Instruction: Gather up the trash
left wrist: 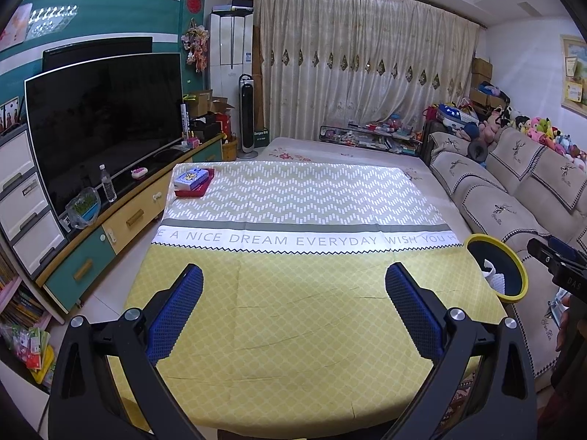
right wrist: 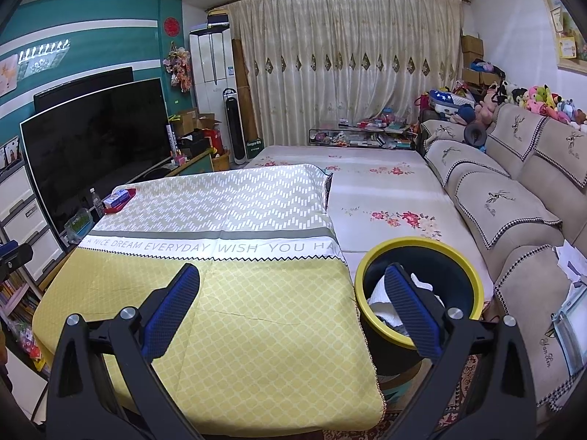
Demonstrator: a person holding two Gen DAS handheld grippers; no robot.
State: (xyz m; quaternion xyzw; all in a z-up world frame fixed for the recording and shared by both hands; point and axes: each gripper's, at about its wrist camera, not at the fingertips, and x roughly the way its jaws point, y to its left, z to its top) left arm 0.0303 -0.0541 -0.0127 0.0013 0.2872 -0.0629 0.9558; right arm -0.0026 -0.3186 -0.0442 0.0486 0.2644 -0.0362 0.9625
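**A:** Left wrist view first, what've you got?

**B:** The left gripper [left wrist: 293, 308] has its blue-padded fingers [left wrist: 176, 315] spread wide with nothing between them, hovering over the yellow lattice-print tablecloth [left wrist: 293, 330]. The round dark bin with a yellow rim [left wrist: 517, 275] sits at about 3 o'clock, just off the table's edge, with crumpled white paper trash [left wrist: 493, 275] inside. A red tray holding a blue-and-white box [left wrist: 194, 183] sits way out at 11 o'clock.

**A:** And the right wrist view?

**B:** The right gripper [right wrist: 293, 308] is wide open as well and holds nothing. Its right finger [right wrist: 411, 311] shows in front of the bin's [right wrist: 473, 293] mouth at 3 o'clock, while the other one hangs above the cloth [right wrist: 238, 330]. The white crumpled trash [right wrist: 381, 299] lies in the bin, between the table and the beige sofa [right wrist: 513, 212].
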